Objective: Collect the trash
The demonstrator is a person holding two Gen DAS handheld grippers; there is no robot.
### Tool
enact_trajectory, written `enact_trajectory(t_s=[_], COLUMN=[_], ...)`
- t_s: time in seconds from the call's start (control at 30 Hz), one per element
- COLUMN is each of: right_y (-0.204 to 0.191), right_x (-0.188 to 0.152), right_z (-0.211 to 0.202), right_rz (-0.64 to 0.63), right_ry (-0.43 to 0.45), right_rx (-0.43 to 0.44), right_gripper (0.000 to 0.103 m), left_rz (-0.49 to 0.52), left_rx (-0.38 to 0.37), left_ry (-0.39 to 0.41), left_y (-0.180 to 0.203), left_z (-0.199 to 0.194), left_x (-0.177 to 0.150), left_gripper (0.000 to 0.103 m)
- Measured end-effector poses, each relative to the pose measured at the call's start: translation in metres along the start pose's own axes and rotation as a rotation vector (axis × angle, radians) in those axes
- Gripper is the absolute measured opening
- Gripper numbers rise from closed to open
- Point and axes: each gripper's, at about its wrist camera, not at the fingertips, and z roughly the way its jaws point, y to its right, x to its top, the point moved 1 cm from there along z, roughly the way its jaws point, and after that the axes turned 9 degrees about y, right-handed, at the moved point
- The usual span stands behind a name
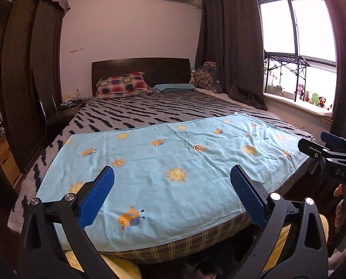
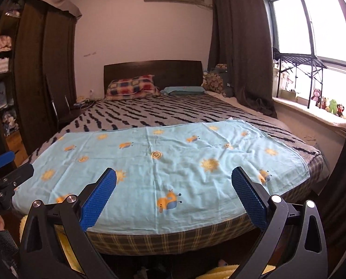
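Observation:
No trash shows in either view. A light blue cloth [image 1: 168,162] [image 2: 163,162] printed with suns and bees lies flat across the foot of the bed [image 1: 149,111] [image 2: 173,114]. My left gripper [image 1: 173,186] hovers open over the near edge of that cloth, with nothing between its blue pads [image 1: 96,197]. My right gripper [image 2: 174,186] is open as well, over the same cloth, and holds nothing. The right gripper's body [image 1: 331,158] shows at the right edge of the left wrist view. The left gripper's body [image 2: 3,181] shows at the left edge of the right wrist view.
A dark wardrobe [image 1: 29,81] stands left of the bed, with a nightstand [image 1: 68,109] beside the headboard. Pillows [image 1: 124,84] lie at the head. Dark curtains [image 1: 228,41] frame a window with plush toys [image 1: 312,96] on the sill. Yellow fluffy fabric [image 1: 124,267] lies below the bed's foot.

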Motion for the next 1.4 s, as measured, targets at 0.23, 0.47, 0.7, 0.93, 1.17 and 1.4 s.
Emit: enact_trajectory(t_s=[0.23, 0.47, 0.7, 0.93, 1.17, 1.4], right_y=[-0.0021, -0.0010, -0.0013, -0.0008, -0.0019, -0.0026], right_x=[0.0014, 0.0026, 0.0016, 0.0013, -0.0008, -0.0016], right_z=[-0.0003, -0.0012, -0.0010, -0.0005, -0.0008, -0.0014], right_rz=[0.000, 0.006, 0.006, 0.006, 0.009, 0.012], right_ry=[0.001, 0.008, 0.003, 0.005, 0.002, 0.003], right_rx=[0.003, 0.000, 0.000, -0.004, -0.008, -0.008], right_gripper=[0.100, 0.100, 0.100, 0.100, 0.100, 0.100], left_rz=[0.002, 0.000, 0.000, 0.000, 0.001, 0.000], left_rx=[0.000, 0.003, 0.005, 0.004, 0.002, 0.003], left_ry=[0.002, 0.004, 0.007, 0.008, 0.001, 0.005], left_y=[0.0002, -0.0006, -0.0007, 0.0000, 0.0014, 0.0014], left_z=[-0.0002, -0.0008, -0.0018, -0.0024, -0.0030, -0.0047], left_x=[0.0013, 0.0027, 0.0034, 0.0043, 0.0046, 0.0052], left_gripper=[0.095, 0.095, 0.095, 0.095, 0.095, 0.095])
